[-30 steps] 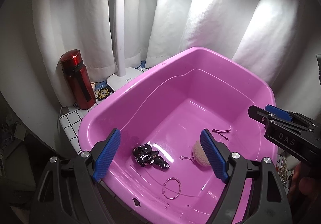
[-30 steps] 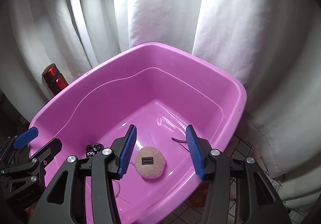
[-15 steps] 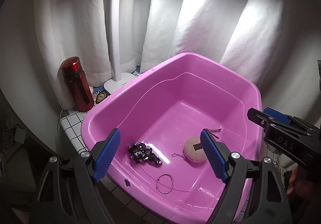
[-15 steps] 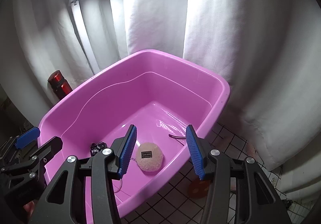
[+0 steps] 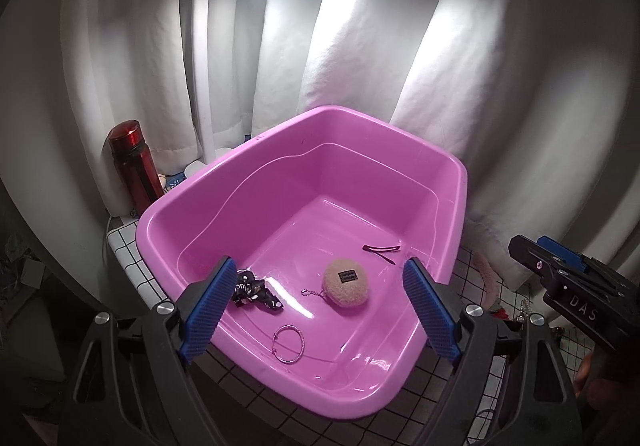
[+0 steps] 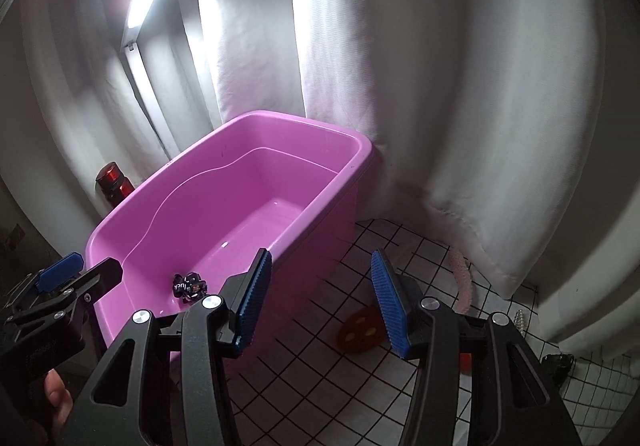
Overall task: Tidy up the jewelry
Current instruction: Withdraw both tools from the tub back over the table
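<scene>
currently, both grippers are seen empty with jaws spread. the right gripper [image 6: 320, 300] is aimed past the pink basin [image 6: 340, 174] at the tiled tabletop [image 6: 312, 378], where a red round item [image 6: 358, 330] lies just ahead between its jaws. it is judged nearer than the left gripper [image 5: 320, 310], held over the basin's plush charm [image 5: 346, 282] and ring [image 5: 288, 344].

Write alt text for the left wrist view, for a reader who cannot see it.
An open left gripper hovers over a pink tub on a tiled table. In the tub lie a round fluffy pouch, a black scrunchie, a thin ring and a hair clip. A red bottle stands beside it, before white curtains.
</scene>
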